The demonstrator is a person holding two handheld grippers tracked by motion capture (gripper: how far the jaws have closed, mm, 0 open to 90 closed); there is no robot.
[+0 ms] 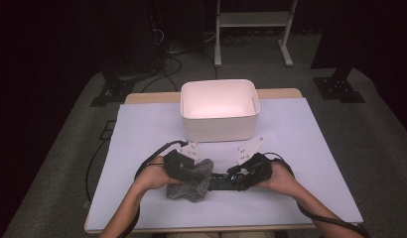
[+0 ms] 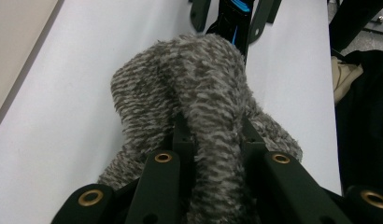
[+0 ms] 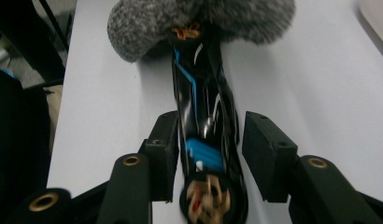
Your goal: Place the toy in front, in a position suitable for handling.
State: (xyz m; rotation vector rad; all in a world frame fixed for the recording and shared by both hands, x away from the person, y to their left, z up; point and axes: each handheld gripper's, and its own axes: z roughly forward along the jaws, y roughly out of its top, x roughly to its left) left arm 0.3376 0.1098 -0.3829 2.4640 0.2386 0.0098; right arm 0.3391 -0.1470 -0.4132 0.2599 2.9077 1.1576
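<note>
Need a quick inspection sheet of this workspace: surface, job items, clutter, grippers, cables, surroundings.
Surface: white table top, bare around the work.
Job's things: fuzzy grey cloth draped over one end of a black handheld tool; white bin behind them.
Clutter: nothing seen.
Grippers: left gripper shut on the cloth; right gripper open, its jaws either side of the tool with a gap.
Cables: black cable trails from the left gripper.
Surroundings: grey floor, white frame, dark stands.

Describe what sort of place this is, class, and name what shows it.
Probably a lab or recording room, not a home: a white-covered table on grey carpet, loose cables across the floor, a white equipment stand against dark surroundings, and a person working with handheld grippers.
</note>
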